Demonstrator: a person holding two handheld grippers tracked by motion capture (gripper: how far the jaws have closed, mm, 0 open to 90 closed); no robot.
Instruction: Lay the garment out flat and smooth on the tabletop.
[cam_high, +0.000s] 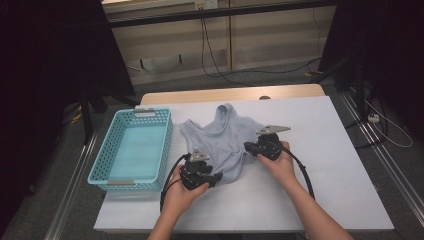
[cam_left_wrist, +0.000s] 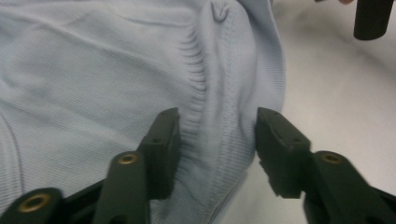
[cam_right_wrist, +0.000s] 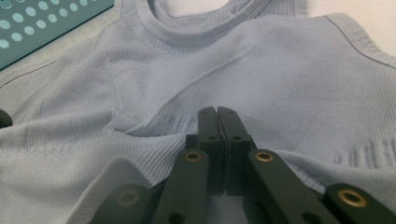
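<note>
I am pinching the top with my right gripper closed; my left gripper is straddling the hem, half open, needing to clamp next.

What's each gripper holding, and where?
Right gripper is shut, apparently pinching a fold of the top near mid-body. Left gripper straddles the top's ribbed edge with its jaws apart, not gripping.

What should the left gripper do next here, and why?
Probably finish closing the left gripper on the hem of the light blue top. Its jaws straddle the ribbed edge with a gap either side, nothing pinched. The right gripper has its jaws together at the fabric, so a second grip would let both lift it, perhaps toward the basket.
</note>
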